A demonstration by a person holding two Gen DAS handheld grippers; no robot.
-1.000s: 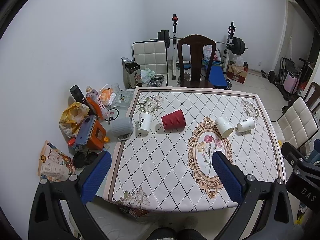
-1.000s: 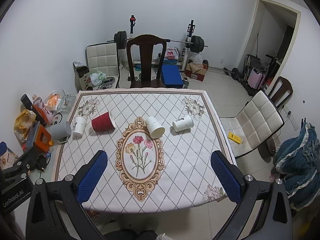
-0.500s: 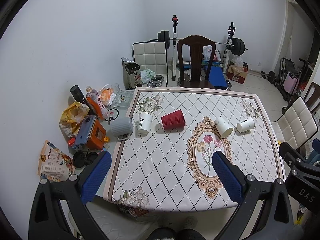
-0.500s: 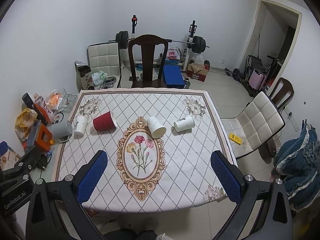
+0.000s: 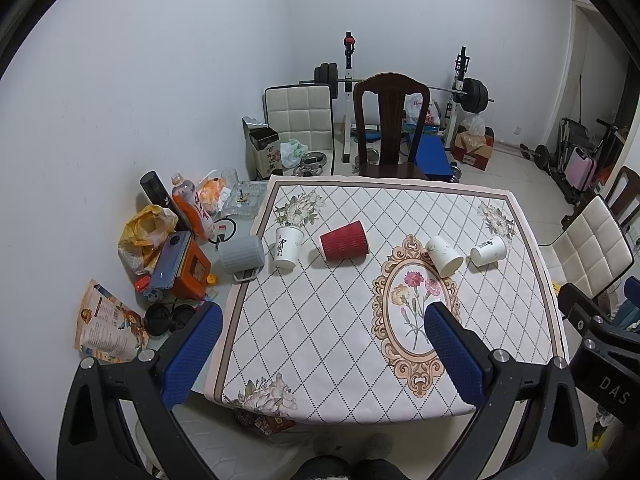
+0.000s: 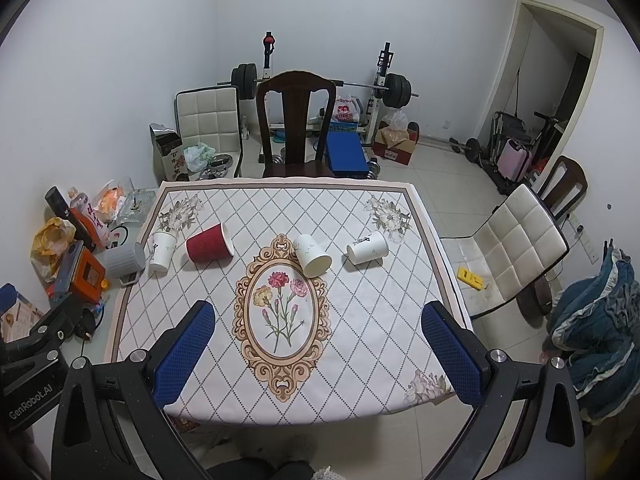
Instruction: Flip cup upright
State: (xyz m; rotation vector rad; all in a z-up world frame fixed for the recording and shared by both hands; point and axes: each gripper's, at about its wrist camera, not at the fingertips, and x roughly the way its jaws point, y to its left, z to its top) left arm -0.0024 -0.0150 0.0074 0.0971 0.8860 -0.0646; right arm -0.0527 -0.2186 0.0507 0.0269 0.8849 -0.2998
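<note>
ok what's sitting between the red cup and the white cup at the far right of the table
One white cup lies on its side between the red cup and the rightmost white cup, at the floral medallion's top edge. Both wrist views show it.

A dark wooden chair [image 6: 296, 120] stands at the counter's [image 6: 360, 360] far edge, a barbell rack [image 6: 320, 84] behind it against the wall. A white padded chair [image 6: 516, 248] sits off the right edge. Bottles, bags and an orange box [image 5: 192, 272] crowd the floor beyond the left edge.

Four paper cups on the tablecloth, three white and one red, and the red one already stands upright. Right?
Not quite. The red cup lies on its side, as the right wrist view shows. The rest holds: three white cups and one red on the tablecloth.
</note>
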